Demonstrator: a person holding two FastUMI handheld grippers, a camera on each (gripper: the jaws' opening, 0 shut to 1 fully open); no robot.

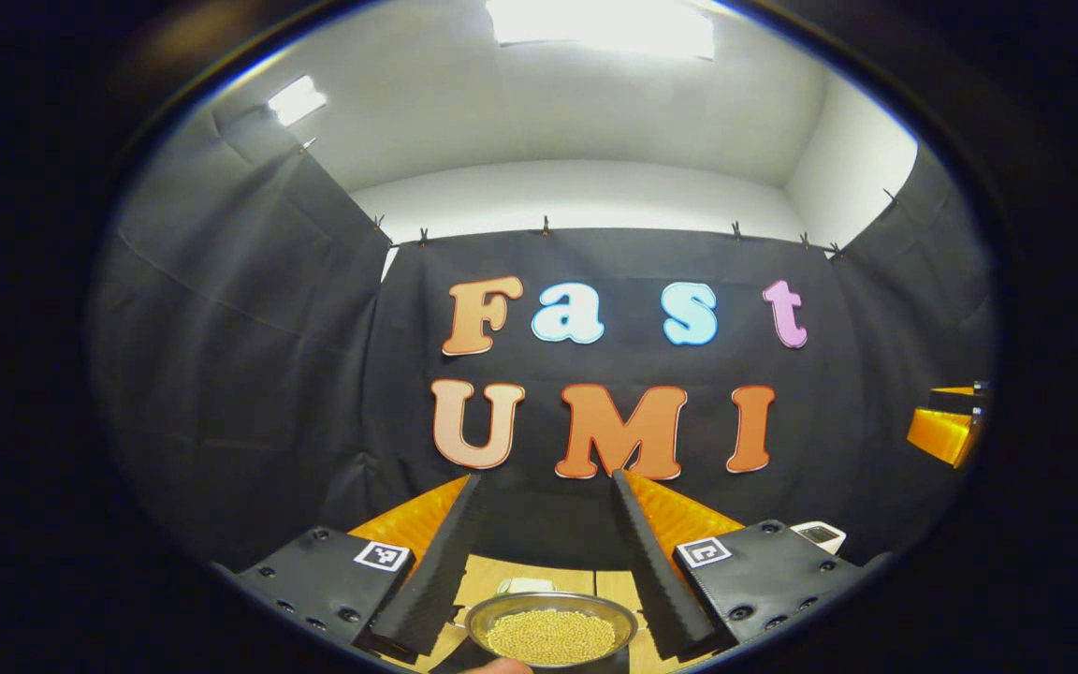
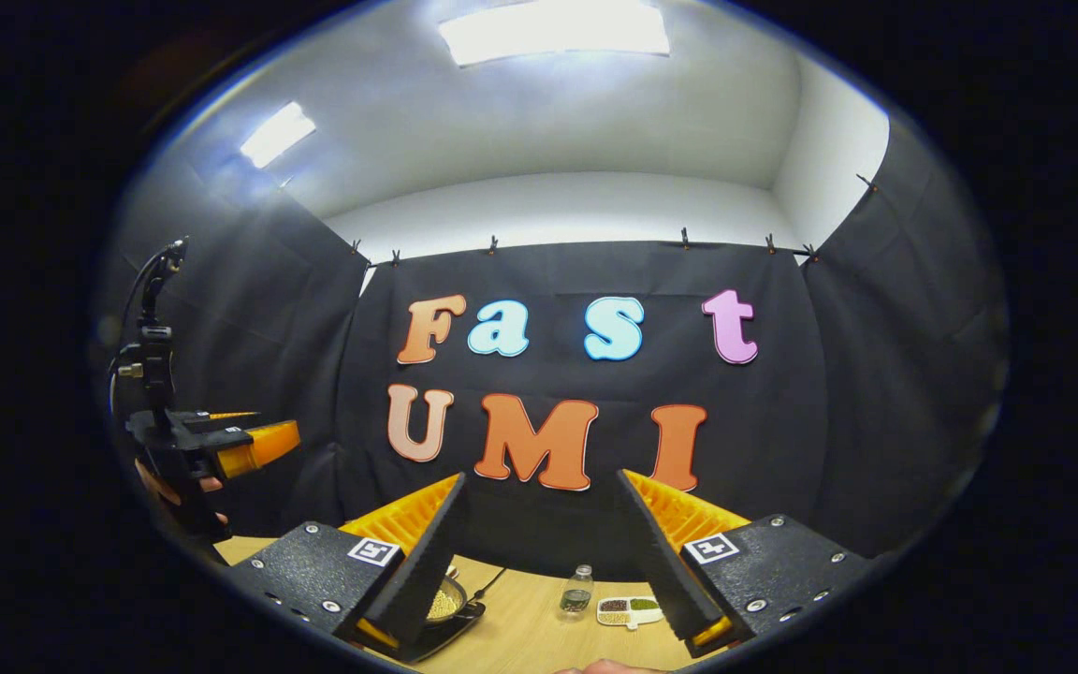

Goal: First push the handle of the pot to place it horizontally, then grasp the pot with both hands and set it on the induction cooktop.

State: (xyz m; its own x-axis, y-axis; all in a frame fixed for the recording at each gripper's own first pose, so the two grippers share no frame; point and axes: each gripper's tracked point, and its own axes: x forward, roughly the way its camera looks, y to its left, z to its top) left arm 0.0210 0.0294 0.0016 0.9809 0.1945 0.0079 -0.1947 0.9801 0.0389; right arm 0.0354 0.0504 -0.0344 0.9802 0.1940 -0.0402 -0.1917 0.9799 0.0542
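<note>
The pot (image 1: 550,632) is a shallow metal pan filled with yellow grains, low in the left gripper view between my left gripper's fingers. My left gripper (image 1: 546,479) is open, held above the pot and apart from it. In the right gripper view the pot (image 2: 445,604) is half hidden behind a finger, and a thin dark handle (image 2: 492,582) sticks out to its right. It rests on a black flat slab (image 2: 441,638), which looks like the cooktop. My right gripper (image 2: 541,477) is open and holds nothing. The left gripper (image 2: 254,447) hangs at the left, held by a hand.
On the wooden table (image 2: 530,637) stand a small glass bottle (image 2: 577,592) and a white divided dish (image 2: 628,610) with beans. A white device (image 1: 820,535) sits at the right of the left gripper view. The right gripper (image 1: 946,432) shows at that view's right edge.
</note>
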